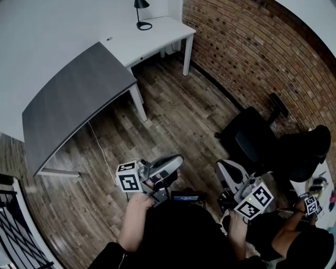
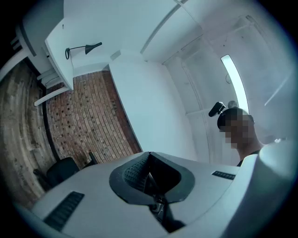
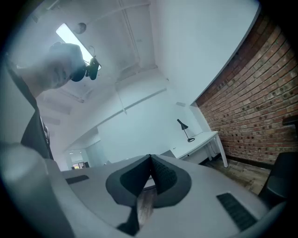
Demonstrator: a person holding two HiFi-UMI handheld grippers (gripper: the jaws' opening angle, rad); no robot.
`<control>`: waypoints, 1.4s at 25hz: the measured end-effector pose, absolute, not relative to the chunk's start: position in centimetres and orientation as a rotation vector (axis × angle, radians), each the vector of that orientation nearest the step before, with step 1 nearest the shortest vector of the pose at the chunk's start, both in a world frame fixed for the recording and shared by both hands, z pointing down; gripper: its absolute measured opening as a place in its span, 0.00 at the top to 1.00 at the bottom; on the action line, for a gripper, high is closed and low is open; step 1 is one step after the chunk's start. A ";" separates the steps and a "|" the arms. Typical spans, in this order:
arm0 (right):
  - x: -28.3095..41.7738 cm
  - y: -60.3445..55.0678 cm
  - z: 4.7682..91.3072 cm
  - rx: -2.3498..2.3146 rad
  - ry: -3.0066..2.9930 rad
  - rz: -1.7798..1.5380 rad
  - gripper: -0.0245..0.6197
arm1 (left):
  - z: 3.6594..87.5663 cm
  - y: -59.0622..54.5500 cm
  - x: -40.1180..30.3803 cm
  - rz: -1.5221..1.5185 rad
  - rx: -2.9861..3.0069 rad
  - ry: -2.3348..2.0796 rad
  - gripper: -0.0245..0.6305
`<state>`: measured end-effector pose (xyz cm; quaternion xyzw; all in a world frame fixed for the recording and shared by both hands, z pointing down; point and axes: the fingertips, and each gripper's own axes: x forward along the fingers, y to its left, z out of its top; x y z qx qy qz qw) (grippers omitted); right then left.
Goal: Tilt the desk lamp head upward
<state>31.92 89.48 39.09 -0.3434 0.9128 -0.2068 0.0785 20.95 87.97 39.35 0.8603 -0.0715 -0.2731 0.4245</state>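
Far back on the white counter (image 1: 157, 39), the desk lamp (image 1: 140, 13) stands upright, well apart from the person.
Close to the person's body, the left hand-held gripper (image 1: 177, 160) and the right hand-held gripper (image 1: 221, 167) are each clenched, jaws pressed together with nothing between them, above the wood floor (image 1: 173, 121). A grey counter (image 1: 73, 100) adjoins the white one, and a black chair (image 1: 252, 139) sits near the brick wall (image 1: 252, 47). The lamp's dark shade tilts downward over its round base.
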 end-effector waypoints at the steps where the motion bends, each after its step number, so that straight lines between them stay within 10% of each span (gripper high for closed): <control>1: 31.8 89.5 39.1 -1.033 2.732 -0.621 0.94 | 39.4 87.9 20.7 -0.685 2.149 -0.179 0.95; 35: 25.4 88.3 39.4 -1.137 2.784 -0.622 0.94 | 39.6 85.6 11.8 -0.834 2.113 -0.169 0.95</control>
